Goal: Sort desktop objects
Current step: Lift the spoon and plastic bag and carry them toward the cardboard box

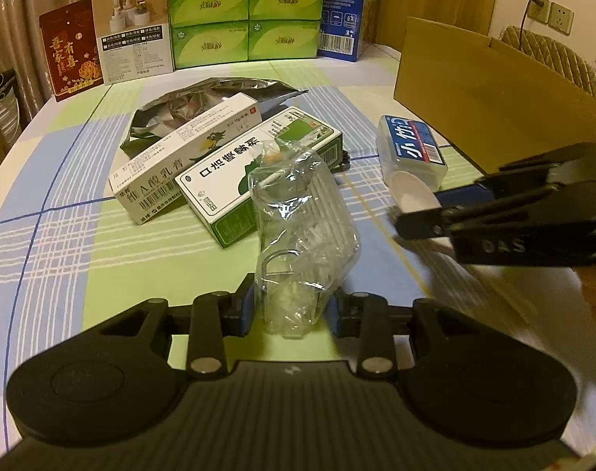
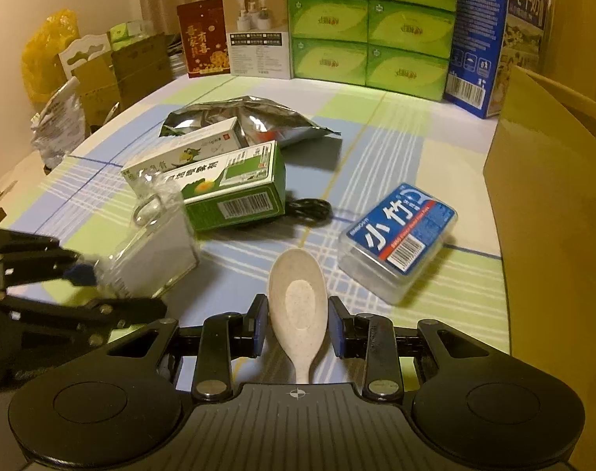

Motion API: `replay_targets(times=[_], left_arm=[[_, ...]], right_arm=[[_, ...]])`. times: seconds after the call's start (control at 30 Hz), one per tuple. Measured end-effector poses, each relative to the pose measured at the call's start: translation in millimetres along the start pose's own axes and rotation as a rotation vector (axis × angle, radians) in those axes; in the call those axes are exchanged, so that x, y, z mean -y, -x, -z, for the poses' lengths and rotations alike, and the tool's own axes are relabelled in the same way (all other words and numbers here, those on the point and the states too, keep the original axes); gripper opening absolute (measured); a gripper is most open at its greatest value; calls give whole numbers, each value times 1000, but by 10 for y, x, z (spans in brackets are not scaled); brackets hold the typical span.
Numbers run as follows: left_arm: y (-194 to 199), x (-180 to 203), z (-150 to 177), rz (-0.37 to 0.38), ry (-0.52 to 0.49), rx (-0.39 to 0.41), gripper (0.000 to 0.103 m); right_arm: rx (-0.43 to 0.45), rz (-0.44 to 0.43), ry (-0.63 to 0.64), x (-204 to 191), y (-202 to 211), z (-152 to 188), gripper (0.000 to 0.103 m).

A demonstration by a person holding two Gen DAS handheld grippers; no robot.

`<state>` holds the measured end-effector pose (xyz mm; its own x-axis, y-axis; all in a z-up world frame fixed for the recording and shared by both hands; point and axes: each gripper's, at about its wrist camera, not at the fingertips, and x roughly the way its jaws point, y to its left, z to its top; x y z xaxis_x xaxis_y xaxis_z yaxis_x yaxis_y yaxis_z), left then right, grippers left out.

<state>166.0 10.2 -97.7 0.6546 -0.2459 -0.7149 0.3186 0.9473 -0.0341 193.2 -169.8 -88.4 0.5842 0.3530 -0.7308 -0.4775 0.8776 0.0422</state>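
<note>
Left of the tall brown cardboard box (image 2: 553, 204), the left gripper (image 1: 292, 306) clamps a clear crinkled plastic pouch (image 1: 301, 231). Nearer the box, the right gripper (image 2: 298, 327) pinches a beige plastic spoon (image 2: 298, 294). Both seem lifted mid-sort; next comes carrying them to the box.

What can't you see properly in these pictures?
- Black cable: right wrist view, mostly hidden behind the green box.
- Cardboard box: its inside is cut off by the picture edge.
- Clear plastic packet in the left gripper: contents too glary.
- Spoon handle: hidden by the right gripper.
</note>
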Motion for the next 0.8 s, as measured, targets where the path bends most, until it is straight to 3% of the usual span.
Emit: replay_targets(times=[0.1, 0.23, 0.33, 0.4, 0.8], left_arm=[[-11, 8, 1, -17, -2, 3, 52], [-29, 0, 6, -23, 0, 12, 55], [-40, -4, -9, -19, 10, 14, 50], [-42, 9, -25, -23, 0, 11, 30], [60, 53, -86, 19, 25, 6, 26]], right_arm=[[-7, 8, -14, 24, 23, 14, 29], [-13, 8, -35, 52, 25, 20, 29], [-13, 4, -35, 39, 24, 19, 29], [-13, 3, -34, 31, 22, 16, 29], [-6, 6, -55, 10, 144, 51, 29]])
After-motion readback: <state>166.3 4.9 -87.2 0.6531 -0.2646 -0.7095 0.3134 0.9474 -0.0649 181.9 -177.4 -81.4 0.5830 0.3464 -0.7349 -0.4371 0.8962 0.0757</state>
